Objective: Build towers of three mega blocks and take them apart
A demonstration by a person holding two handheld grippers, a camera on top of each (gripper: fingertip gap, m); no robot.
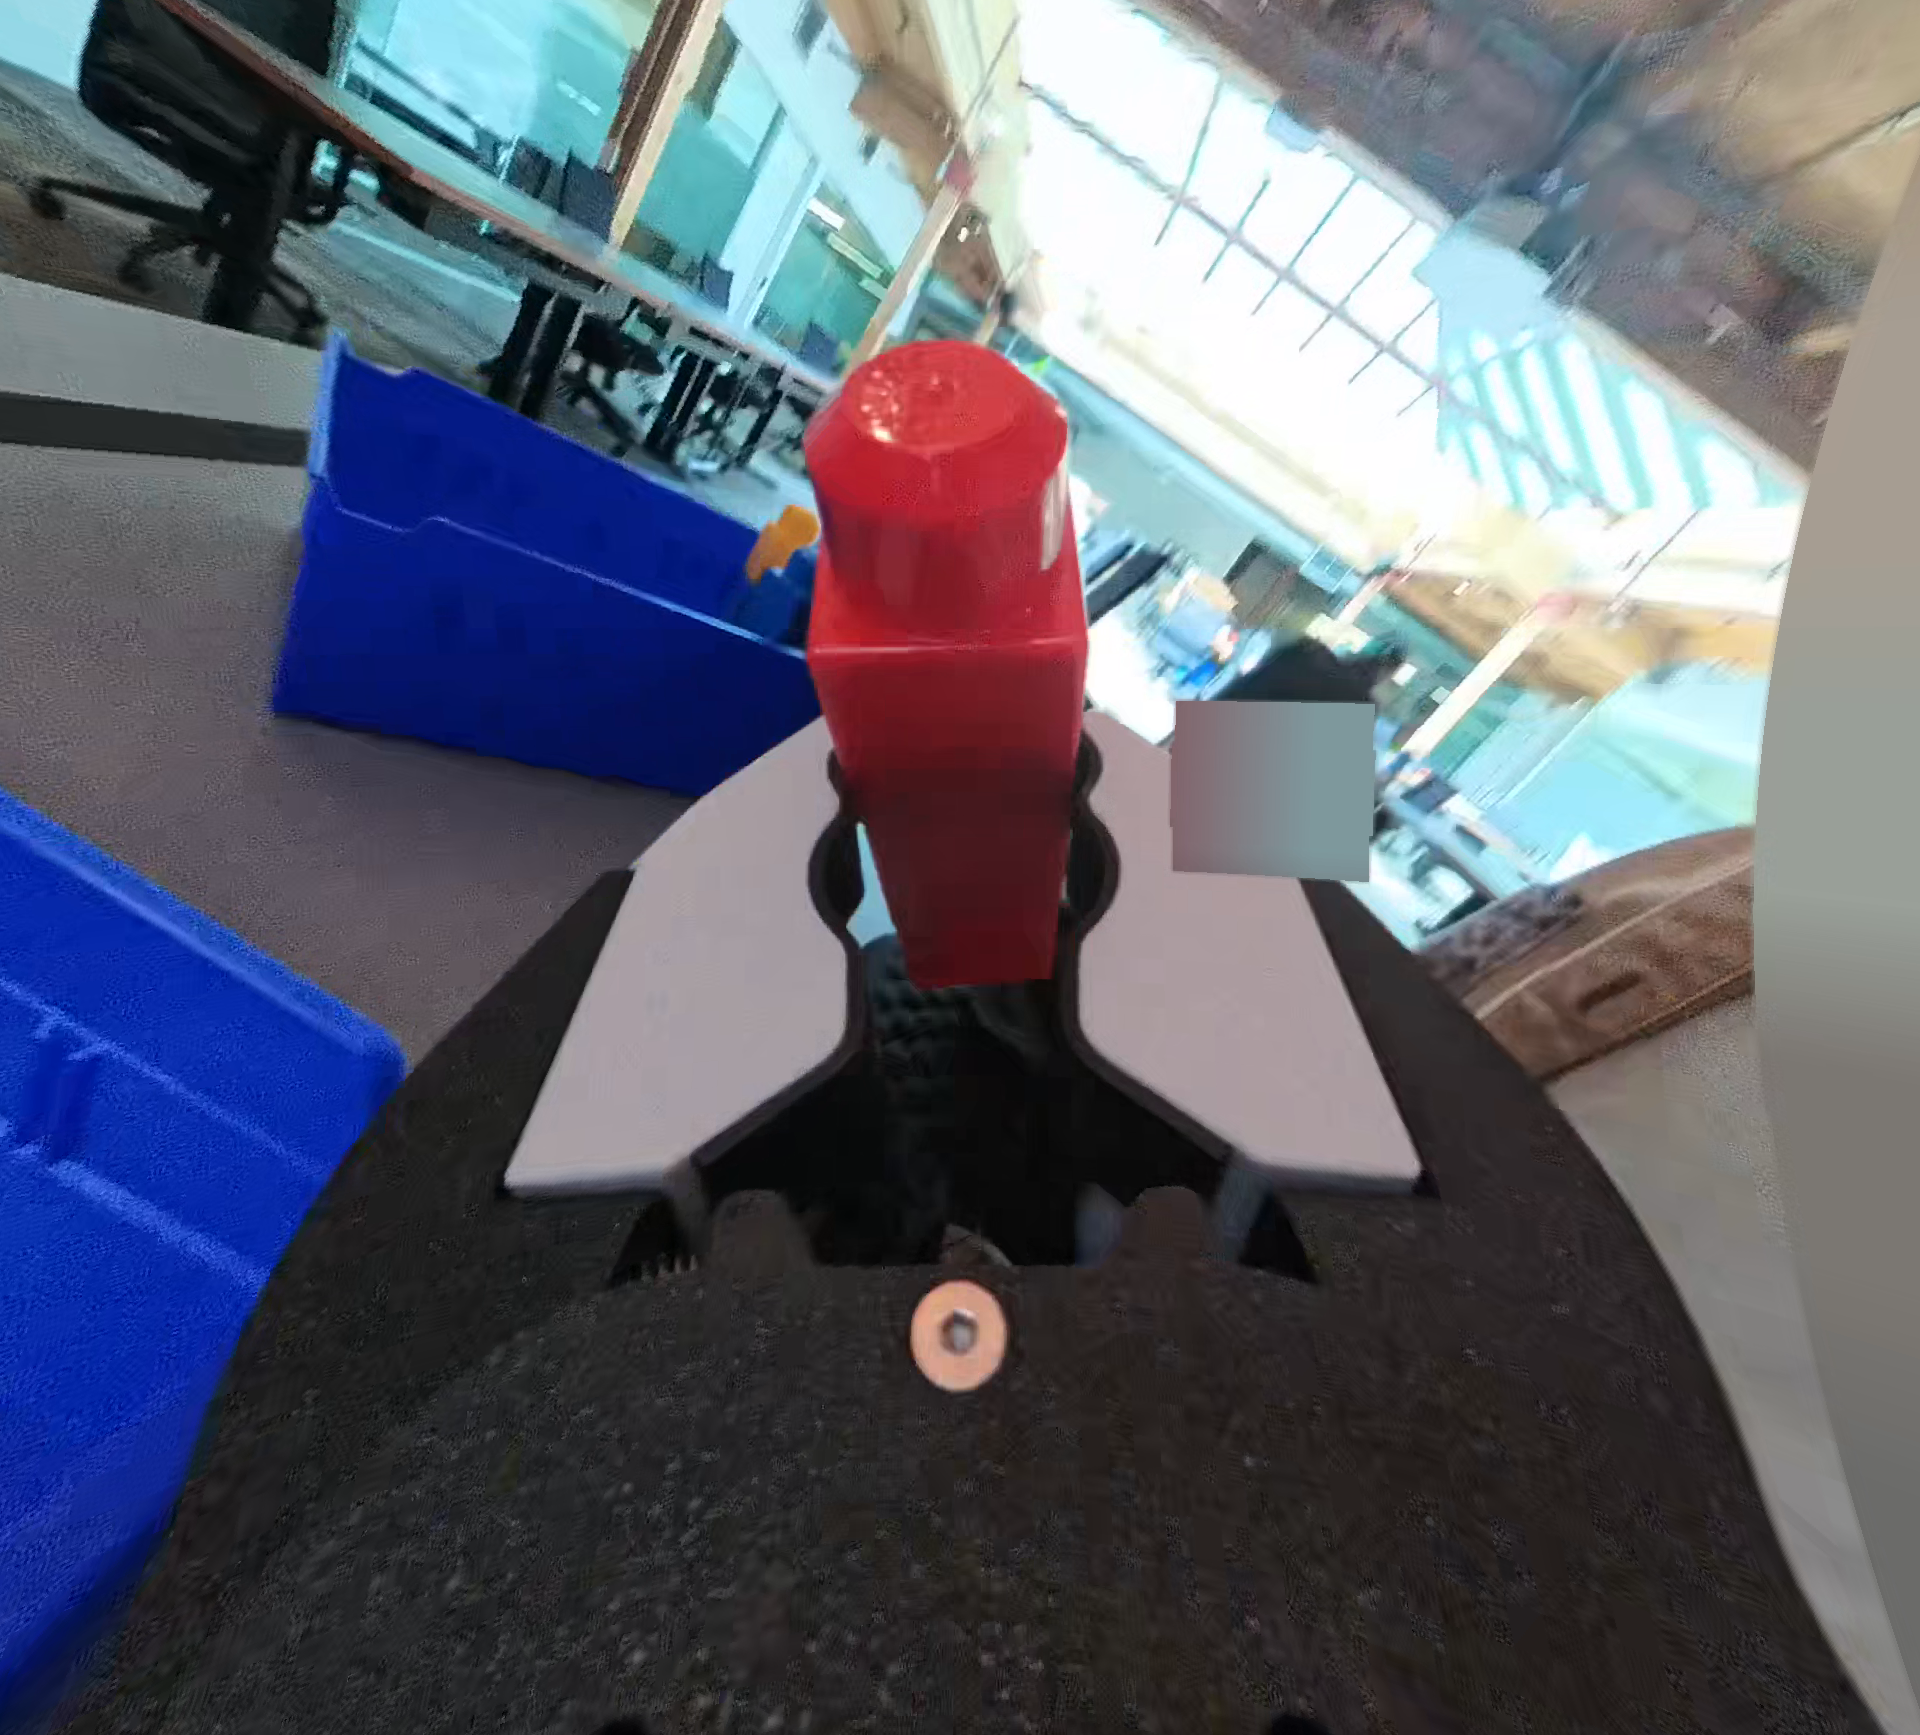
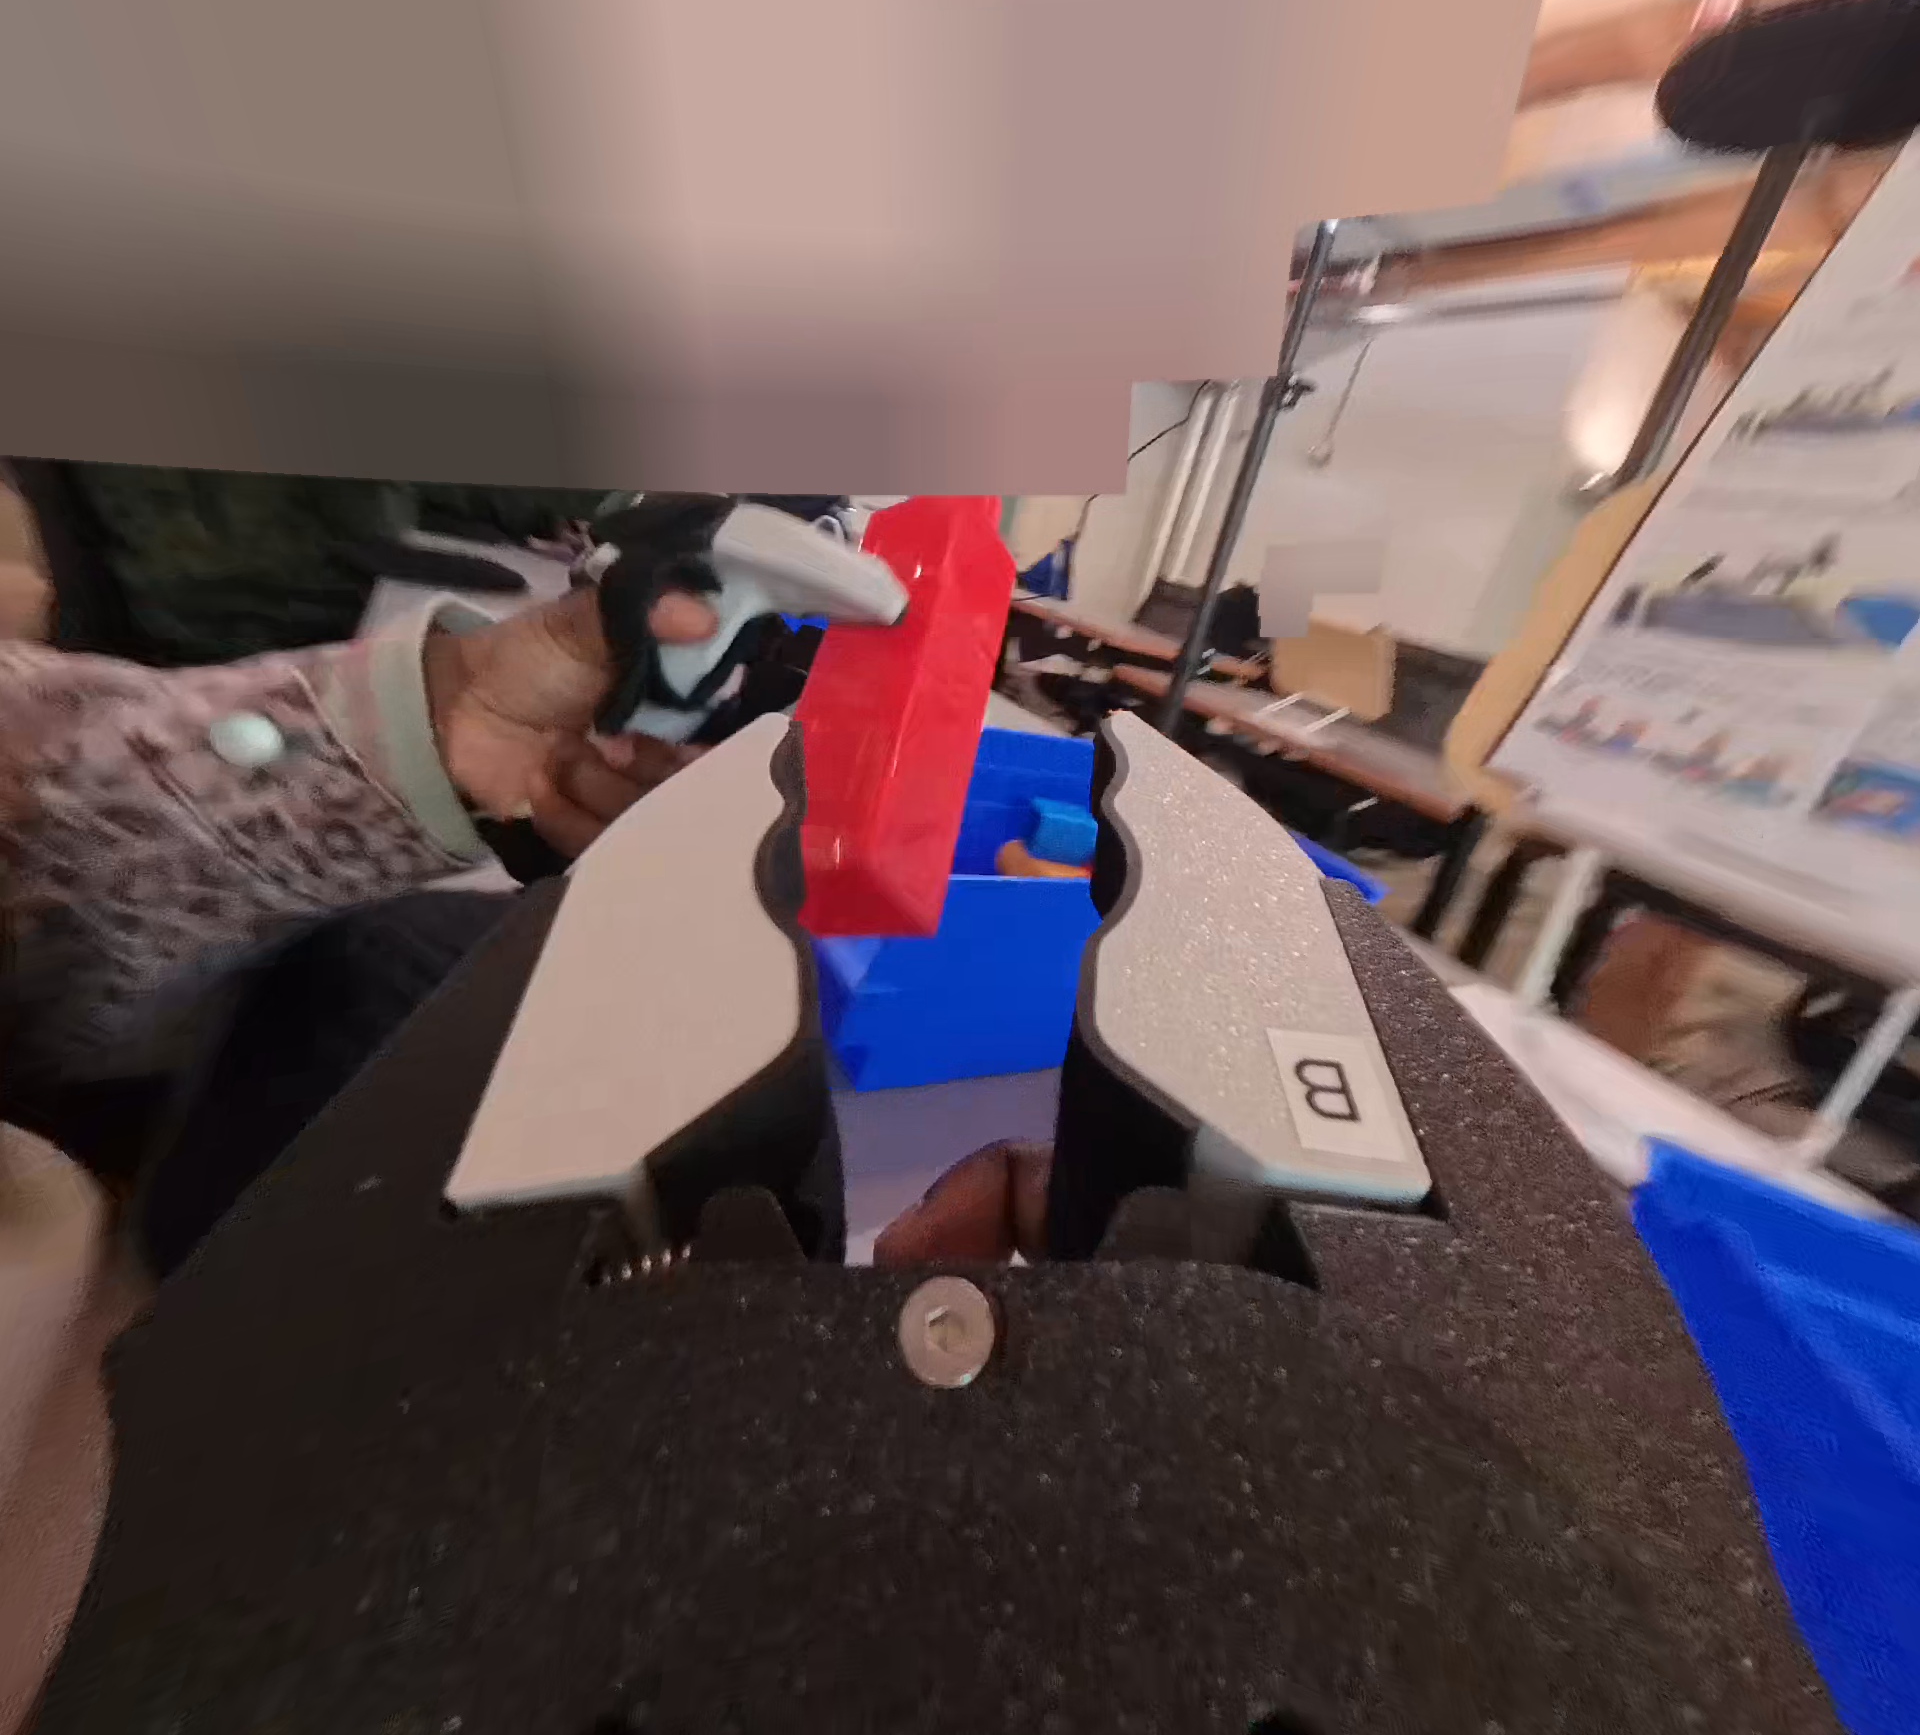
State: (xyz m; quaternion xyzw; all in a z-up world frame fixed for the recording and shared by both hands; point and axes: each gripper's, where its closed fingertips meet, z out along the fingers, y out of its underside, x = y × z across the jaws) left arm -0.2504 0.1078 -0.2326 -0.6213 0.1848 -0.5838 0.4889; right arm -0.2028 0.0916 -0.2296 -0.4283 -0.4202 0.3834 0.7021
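My left gripper (image 1: 961, 776) is shut on a red mega block (image 1: 951, 698), held in the air with its stud pointing up and away. In the right wrist view the same red block (image 2: 899, 719) hangs tilted, clamped near its top by the left gripper (image 2: 831, 584) in a person's hand. My right gripper (image 2: 940, 750) is open, its fingers (image 2: 1195, 916) on either side of the block's lower end; the left finger looks close to or touching it.
A blue bin (image 1: 520, 605) with orange and blue blocks (image 1: 779, 553) sits on the grey table (image 1: 156, 646); it also shows behind the red block (image 2: 966, 989). A second blue bin (image 1: 135, 1218) is near left (image 2: 1808, 1353). A poster board (image 2: 1714, 667) stands right.
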